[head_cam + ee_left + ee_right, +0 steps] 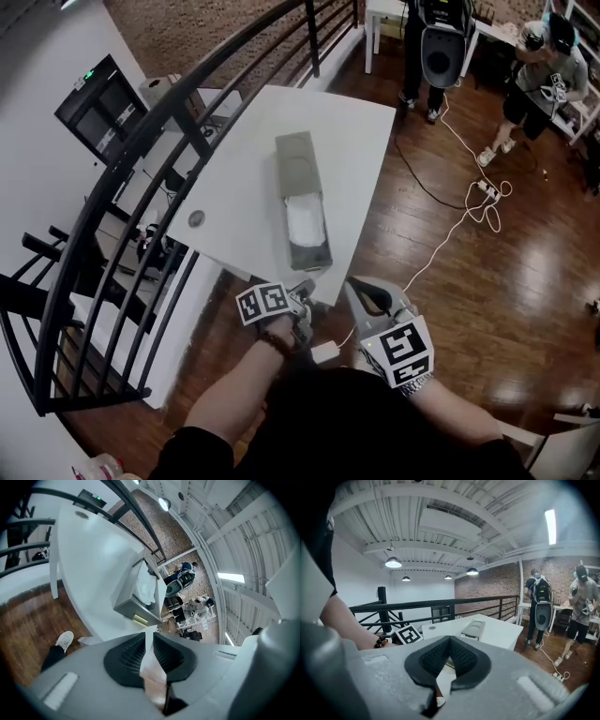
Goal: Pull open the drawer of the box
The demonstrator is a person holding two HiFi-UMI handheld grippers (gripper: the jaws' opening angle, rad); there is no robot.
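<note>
Head view shows the box (298, 159) on the table (234, 187), long axis running straight away from you, its drawer (307, 225) already slid out toward you with something white inside. Your left gripper (304, 289) sits just short of the drawer front, nearer than the right gripper (358, 287), which hangs beyond the table's near edge. Your left fingers (131, 656) stand slightly apart around nothing, with the brass handle (139, 619) ahead of them. Your right fingers (436, 660) are pressed together, empty. The drawer front lies near the table's edge, so any further pull runs toward your body.
</note>
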